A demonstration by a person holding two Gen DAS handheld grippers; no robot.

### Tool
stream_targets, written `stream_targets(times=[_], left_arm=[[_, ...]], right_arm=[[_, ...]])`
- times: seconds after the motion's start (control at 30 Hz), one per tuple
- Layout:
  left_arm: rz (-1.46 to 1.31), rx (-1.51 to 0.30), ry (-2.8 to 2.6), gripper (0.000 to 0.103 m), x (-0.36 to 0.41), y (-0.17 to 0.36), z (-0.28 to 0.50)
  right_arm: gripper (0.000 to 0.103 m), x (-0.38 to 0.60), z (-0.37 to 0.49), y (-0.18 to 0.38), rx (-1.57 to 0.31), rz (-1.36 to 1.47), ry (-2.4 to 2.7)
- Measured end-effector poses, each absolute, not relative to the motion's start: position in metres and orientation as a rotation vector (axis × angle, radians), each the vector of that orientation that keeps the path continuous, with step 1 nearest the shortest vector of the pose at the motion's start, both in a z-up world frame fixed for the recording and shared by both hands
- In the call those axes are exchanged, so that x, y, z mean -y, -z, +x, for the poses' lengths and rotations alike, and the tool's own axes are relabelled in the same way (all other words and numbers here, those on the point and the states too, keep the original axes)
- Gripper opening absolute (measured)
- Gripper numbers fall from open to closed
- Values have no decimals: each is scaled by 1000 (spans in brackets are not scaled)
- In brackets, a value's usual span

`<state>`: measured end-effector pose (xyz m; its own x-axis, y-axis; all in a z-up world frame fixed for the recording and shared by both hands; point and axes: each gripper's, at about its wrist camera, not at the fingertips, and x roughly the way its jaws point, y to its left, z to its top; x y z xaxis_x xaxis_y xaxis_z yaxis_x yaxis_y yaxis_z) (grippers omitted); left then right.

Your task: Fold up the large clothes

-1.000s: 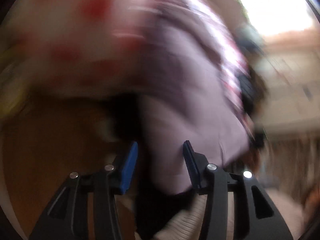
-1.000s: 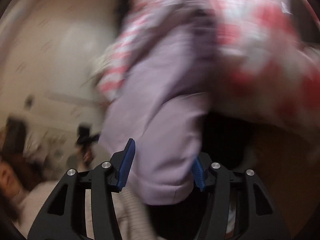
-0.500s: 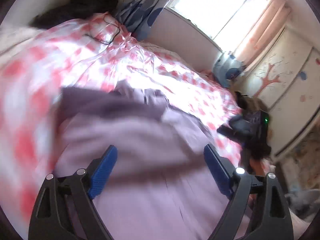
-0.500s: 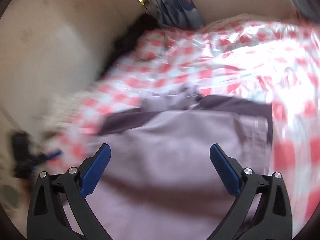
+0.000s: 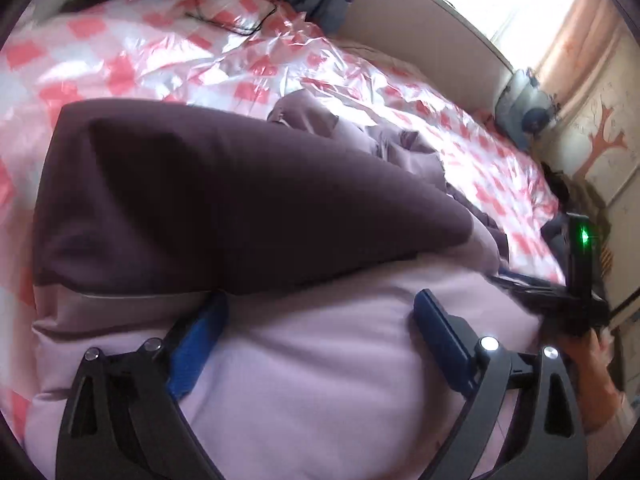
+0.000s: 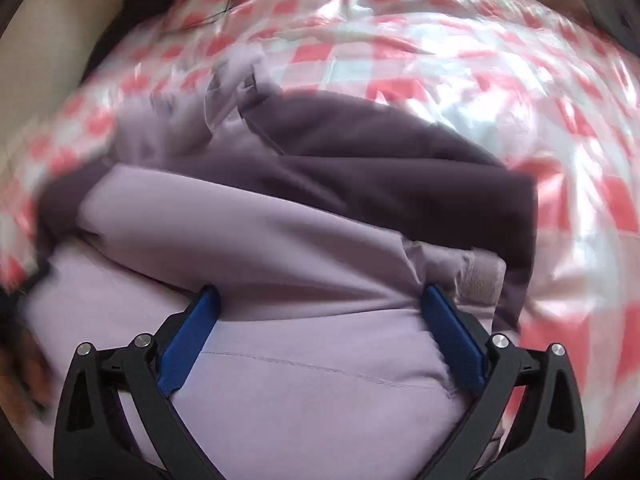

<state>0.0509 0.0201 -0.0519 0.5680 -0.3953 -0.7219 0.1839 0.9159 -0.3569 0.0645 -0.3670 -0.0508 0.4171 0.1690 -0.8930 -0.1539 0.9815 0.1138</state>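
Right now I see my left hand-held gripper (image 5: pixel 320 320) spread wide, its blue fingers (image 5: pixel 198 350) resting on the pale lilac cloth of the jacket (image 5: pixel 320 380) and clamping nothing. The jacket lies on the bed, over the red-and-white checked cover (image 5: pixel 140 52), and fills the lower half of the left wrist view. A dark purple panel (image 5: pixel 224 208) of the same jacket lies folded across the lilac part, from about 9 o'clock toward 3 o'clock, its edge just beyond the fingertips. At 3 o'clock the other tool shows as a black body with a green light (image 5: pixel 585 236).

My right hand-held gripper (image 6: pixel 320 320) is also wide apart, blue fingers (image 6: pixel 188 344) pressing into the lilac fabric with a crease bunched between them. Beyond the tips a dark purple layer (image 6: pixel 400 176) crosses toward 2 o'clock, and the checked cover (image 6: pixel 540 80) rings the jacket (image 6: pixel 304 400) from 9 to 4 o'clock. This view is partly blurred at its left edge.
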Motion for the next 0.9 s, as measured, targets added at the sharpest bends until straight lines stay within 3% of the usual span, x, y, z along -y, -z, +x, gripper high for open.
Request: stream_targets(times=[0.13,0.23,0.37,0.5,0.7,0.9], left_arm=[[-345,-968,422,90,-47,17,17],[-427,-917,464,95,-114,-18,-63],[-528,-954,425,96,-198,-13,-164],[-730,-1064,392,96,-260,33,-251],[-1019,-1128,625,96,-252,96,-308],[-984,-1227,802,96,-200,119,-311]], right_arm=[[97,385,27,-5,-1127,146,-387],[97,415,-45,-38,-1121,213,-504],[97,486,-177,-26,-1209,372,-567],[97,542,-274,13,-1280,608,-547],[97,552,-334,49,-1308,902,-745],[97,518,-321,75,-1449,857,-816]])
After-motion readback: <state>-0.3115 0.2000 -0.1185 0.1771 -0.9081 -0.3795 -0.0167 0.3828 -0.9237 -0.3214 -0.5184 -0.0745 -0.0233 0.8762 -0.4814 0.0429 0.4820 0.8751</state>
